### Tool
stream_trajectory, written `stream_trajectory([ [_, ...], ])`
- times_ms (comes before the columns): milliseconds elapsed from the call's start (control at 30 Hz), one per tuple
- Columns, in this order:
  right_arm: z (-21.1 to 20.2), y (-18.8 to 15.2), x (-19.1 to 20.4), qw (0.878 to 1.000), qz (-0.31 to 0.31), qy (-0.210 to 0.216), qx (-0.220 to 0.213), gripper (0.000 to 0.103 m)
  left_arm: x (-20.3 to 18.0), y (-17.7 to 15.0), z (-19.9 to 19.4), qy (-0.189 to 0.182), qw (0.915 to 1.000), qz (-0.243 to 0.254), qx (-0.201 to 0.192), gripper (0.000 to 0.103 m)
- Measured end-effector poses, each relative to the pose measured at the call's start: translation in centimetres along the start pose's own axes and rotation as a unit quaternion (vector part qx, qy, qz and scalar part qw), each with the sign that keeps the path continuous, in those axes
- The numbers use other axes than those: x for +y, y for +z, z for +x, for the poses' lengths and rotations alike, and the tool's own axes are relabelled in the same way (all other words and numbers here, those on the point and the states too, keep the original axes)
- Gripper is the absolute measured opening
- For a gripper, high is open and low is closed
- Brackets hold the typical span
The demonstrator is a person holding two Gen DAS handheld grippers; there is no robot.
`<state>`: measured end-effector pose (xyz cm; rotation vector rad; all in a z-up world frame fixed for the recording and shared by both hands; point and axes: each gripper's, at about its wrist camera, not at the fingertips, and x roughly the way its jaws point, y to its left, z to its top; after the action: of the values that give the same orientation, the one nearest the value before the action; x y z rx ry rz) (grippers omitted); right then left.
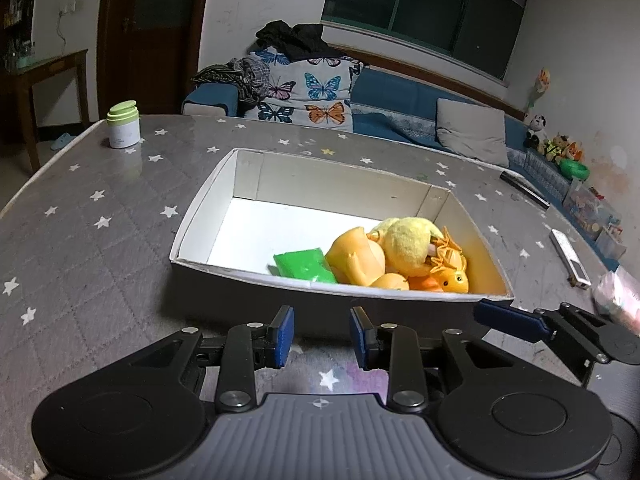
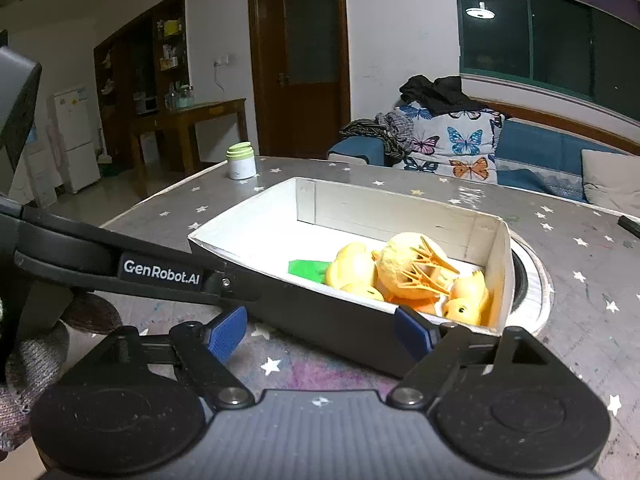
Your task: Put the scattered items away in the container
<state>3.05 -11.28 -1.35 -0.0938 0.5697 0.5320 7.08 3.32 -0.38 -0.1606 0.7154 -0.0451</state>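
Note:
A grey box (image 1: 256,280) with a white inside stands on the star-patterned table (image 1: 80,240). In its near right corner lie a green block (image 1: 304,265), a yellow plush duck (image 1: 408,244) and orange-yellow rubber ducks (image 1: 360,258). My left gripper (image 1: 322,336) is open just in front of the box's near wall, nothing between its fingers. My right gripper (image 2: 320,334) is open wide before the same box (image 2: 320,312), also holding nothing. The ducks (image 2: 400,268) and green block (image 2: 306,269) show inside. One of the right gripper's blue pads (image 1: 508,319) shows by the box's near right corner.
A white jar with a green lid (image 1: 123,125) stands at the table's far left. A white remote (image 1: 570,258), a black bar (image 1: 524,188) and a pinkish bag (image 1: 618,292) lie to the right. A round white-rimmed disc (image 2: 536,280) sits behind the box. A gloved hand (image 2: 36,352) holds the left gripper.

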Motion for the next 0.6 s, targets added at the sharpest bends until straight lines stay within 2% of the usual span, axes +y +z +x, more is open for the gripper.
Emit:
stream_trajectory([
  [333, -0.6, -1.1, 0.1, 1.000, 0.006, -0.007, 0.004, 0.084, -0.5, -1.1, -0.2, 0.018, 0.9997, 0.016, 0.001, 0.034],
  [433, -0.7, -1.3, 0.1, 1.000, 0.007, -0.009, 0.004, 0.094, -0.7, -1.4, -0.3, 0.021, 0.9996, 0.019, 0.002, 0.034],
  [600, -0.8, -1.6, 0.1, 1.000, 0.008, -0.012, 0.008, 0.096, -0.5, -1.8, 0.0, 0.025, 0.9995, 0.019, 0.007, 0.034],
])
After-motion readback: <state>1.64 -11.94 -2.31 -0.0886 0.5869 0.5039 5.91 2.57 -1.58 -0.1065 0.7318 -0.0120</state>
